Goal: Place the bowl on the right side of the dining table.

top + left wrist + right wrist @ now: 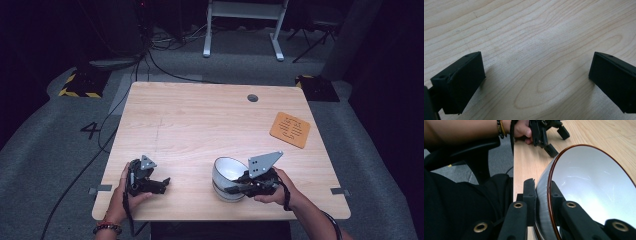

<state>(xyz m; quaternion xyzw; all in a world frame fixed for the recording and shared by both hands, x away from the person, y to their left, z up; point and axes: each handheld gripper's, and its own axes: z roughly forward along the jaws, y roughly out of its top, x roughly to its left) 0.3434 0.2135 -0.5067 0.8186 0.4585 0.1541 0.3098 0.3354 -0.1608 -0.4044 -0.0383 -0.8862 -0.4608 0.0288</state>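
A white bowl (226, 176) with a thin brown rim is near the table's front edge, right of the middle. My right gripper (233, 189) is shut on the bowl's near wall, one jaw outside and one inside the rim. In the right gripper view the bowl (594, 182) is pinched between the pads of the right gripper (543, 195). My left gripper (161, 183) rests at the front left of the table, open, with nothing between its fingers. In the left gripper view the left gripper (536, 75) has bare wood between its wide-apart jaws. The left gripper (557, 141) also shows far off in the right gripper view.
The wooden table (200, 120) carries an orange square coaster (290, 129) at the right and has a round cable hole (252, 98) near the back. Cables and a white desk frame (245, 25) lie on the grey floor beyond it.
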